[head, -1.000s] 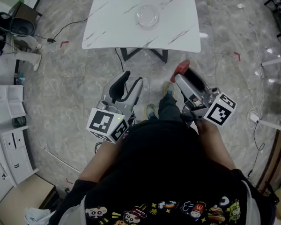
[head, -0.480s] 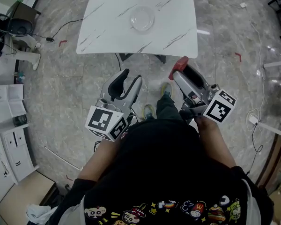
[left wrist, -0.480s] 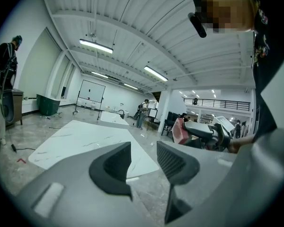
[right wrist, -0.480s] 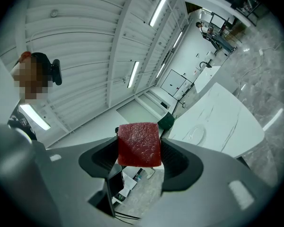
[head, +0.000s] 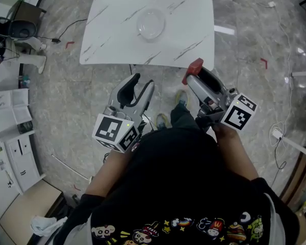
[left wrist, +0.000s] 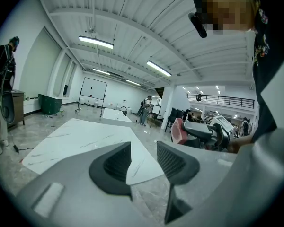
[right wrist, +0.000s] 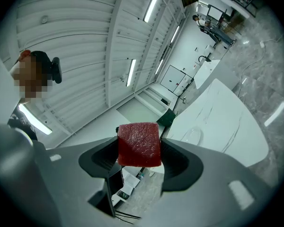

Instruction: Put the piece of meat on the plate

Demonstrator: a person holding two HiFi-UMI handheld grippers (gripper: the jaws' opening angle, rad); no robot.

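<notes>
Right gripper (head: 194, 80): I have its jaws clamped on the meat (right wrist: 139, 144), a red block held over the floor, just short of the table (head: 117, 45).
Left gripper (left wrist: 143, 161): jaws slightly apart, empty.
Plate (head: 151, 23): clear, on the table, well apart from the meat.

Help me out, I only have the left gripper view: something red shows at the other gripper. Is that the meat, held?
Observer: Yes. The right gripper view shows the right gripper shut on the piece of meat, a red block.
Operator: Any plate on the table?
Observer: Yes, the head view shows a clear plate, bare, near the middle of the white table.
Operator: How near are the grippers?
Observer: From above, both hang over the floor, short of the table's near edge.
</notes>
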